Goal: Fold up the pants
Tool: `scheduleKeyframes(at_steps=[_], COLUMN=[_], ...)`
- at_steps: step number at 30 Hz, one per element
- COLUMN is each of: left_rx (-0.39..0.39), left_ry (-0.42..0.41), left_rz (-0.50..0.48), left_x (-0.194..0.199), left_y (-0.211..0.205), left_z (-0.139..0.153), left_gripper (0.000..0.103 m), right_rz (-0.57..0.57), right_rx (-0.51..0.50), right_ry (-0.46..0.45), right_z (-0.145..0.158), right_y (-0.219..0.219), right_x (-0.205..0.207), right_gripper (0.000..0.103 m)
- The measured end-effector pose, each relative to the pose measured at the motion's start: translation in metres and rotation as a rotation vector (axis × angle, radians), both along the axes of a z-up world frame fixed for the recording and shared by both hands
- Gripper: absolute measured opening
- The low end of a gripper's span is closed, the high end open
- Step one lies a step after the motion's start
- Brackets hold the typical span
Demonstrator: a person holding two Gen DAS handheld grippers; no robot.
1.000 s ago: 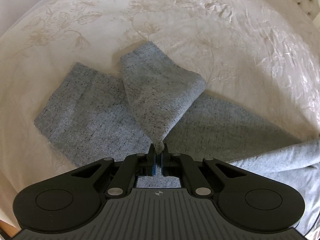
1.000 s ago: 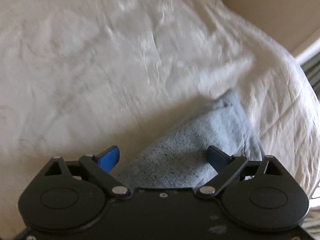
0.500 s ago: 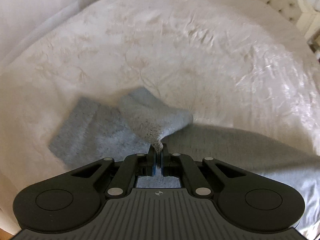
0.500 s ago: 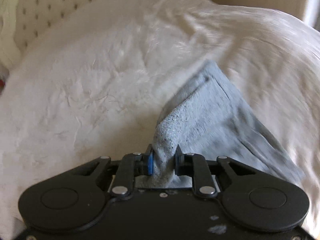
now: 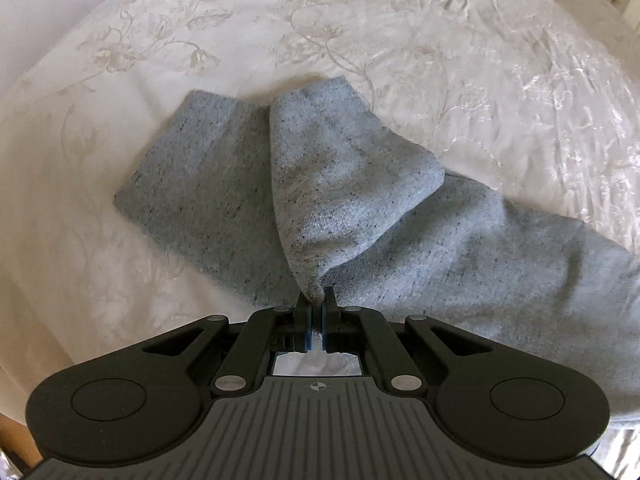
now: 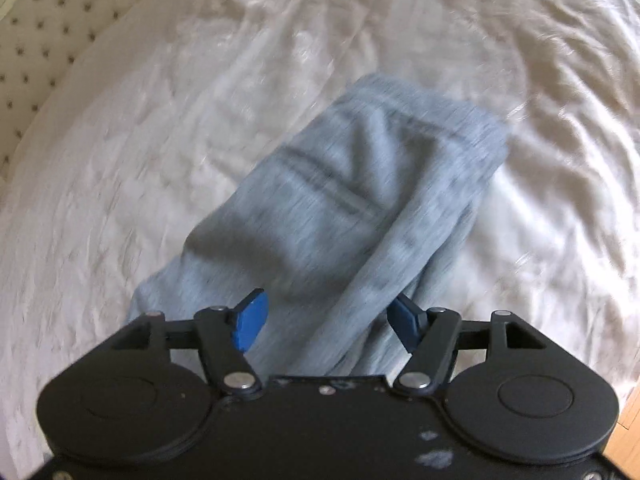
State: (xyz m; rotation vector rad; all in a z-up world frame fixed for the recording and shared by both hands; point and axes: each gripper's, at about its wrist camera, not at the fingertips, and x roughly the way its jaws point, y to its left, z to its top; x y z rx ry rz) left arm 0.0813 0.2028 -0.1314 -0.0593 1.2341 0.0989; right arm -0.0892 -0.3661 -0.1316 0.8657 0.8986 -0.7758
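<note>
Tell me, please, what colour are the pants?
Speckled grey-blue pants, clearest in the left wrist view.

Black claw point(image 6: 326, 320), blue pads point(image 6: 250, 322)

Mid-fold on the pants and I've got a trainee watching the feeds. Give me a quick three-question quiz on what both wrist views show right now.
1. True or false: the left gripper is shut on a pinch of the grey pants.
2. In the right wrist view, how does the right gripper stand? A) clamped on the cloth B) jaws apart, cloth lying between but not pressed C) shut on nothing
3. Fill in: the pants lie on a cream ______ with a floral pattern.

Key
1. True: the pads meet on a raised corner of cloth.
2. B: its jaws have just been opening, and the blue pads stand clear of the cloth.
3. bedspread
</note>
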Motion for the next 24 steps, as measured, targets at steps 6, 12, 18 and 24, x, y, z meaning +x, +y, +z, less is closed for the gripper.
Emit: scheduleKeyframes(at_steps=[6, 12, 18, 24], left_rx=[0.009, -0.009, 0.044, 0.090], left_ry=[-0.017, -0.071, -0.010, 0.019], left_rz=[0.004, 0.017, 0.042, -0.004], left_x=[-0.001, -0.002, -0.009, -0.011], left_y=[-0.001, -0.004, -0.008, -0.012], left_z=[0.001, 0.022, 0.002, -0.008], left_gripper=[0.004, 0.004, 0.004, 0.005], right_rz=[-0.124, 0.032, -0.005, 0.012], right_rx=[0.071, 0.001, 0.045, -0.003], right_ry=[-0.057, -0.152, -0.020, 0.113], right_z=[-0.011, 0.037, 0.012, 0.006], right_y=[-0.038, -0.041, -0.048, -0.037], right_x=[-0.017, -0.005, -0.022, -0.024], right_gripper=[0.028, 0.007, 0.007, 0.046])
